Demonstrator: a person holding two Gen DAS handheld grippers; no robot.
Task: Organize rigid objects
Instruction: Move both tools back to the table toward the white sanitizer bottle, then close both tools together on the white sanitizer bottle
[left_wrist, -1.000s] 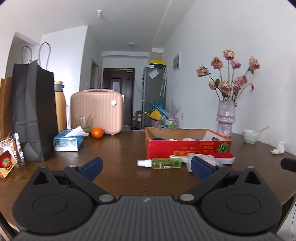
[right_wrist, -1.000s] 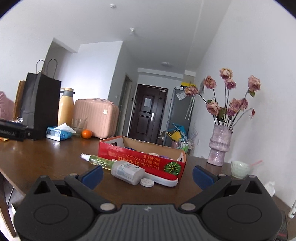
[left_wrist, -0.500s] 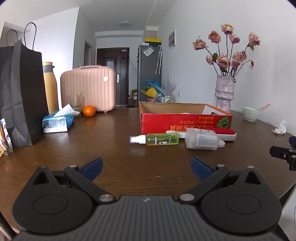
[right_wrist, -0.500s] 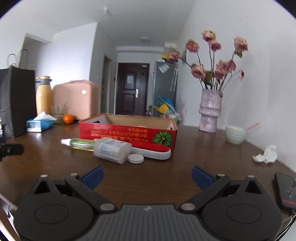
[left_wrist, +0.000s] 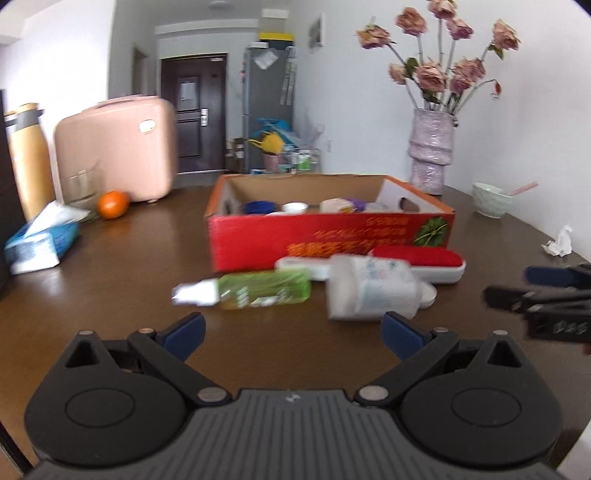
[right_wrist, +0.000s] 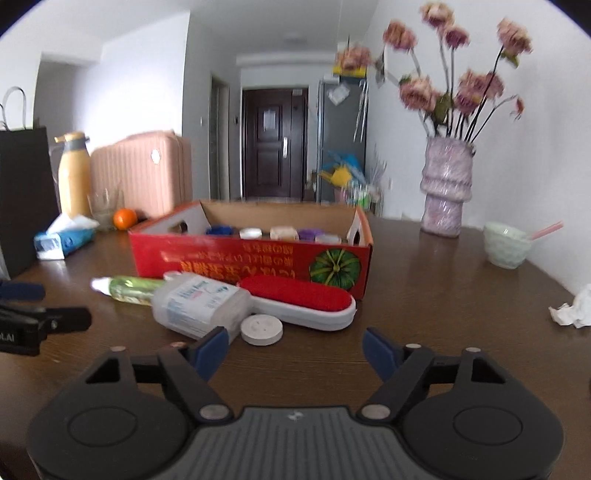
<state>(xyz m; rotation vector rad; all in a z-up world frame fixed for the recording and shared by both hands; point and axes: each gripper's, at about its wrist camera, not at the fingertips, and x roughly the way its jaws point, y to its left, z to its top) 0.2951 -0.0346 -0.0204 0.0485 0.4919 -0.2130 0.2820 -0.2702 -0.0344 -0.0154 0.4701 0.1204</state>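
A red cardboard box (left_wrist: 328, 236) holding several small items stands mid-table. In front of it lie a green spray bottle (left_wrist: 258, 288), a clear labelled bottle (left_wrist: 369, 291) and a red-and-white lint brush (left_wrist: 417, 258). My left gripper (left_wrist: 291, 330) is open, just short of the two bottles, nothing between its fingers. In the right wrist view the clear bottle (right_wrist: 203, 306), a white round cap (right_wrist: 261, 329) and the brush (right_wrist: 299, 299) lie right ahead. My right gripper (right_wrist: 295, 345) has its jaws closing, with only bare table between them and the left fingertip close to the clear bottle.
A vase of dried roses (right_wrist: 447, 195), a pale green bowl (right_wrist: 506, 247) and a crumpled tissue (right_wrist: 572, 308) sit to the right. To the left are a tissue pack (left_wrist: 40, 243), an orange (left_wrist: 112, 204), a pink suitcase (left_wrist: 118, 144) and a black bag (right_wrist: 22, 195).
Both grippers have come forward and tipped down toward the bottles and the box, which now look larger. The right gripper's fingers stand closer together than before.
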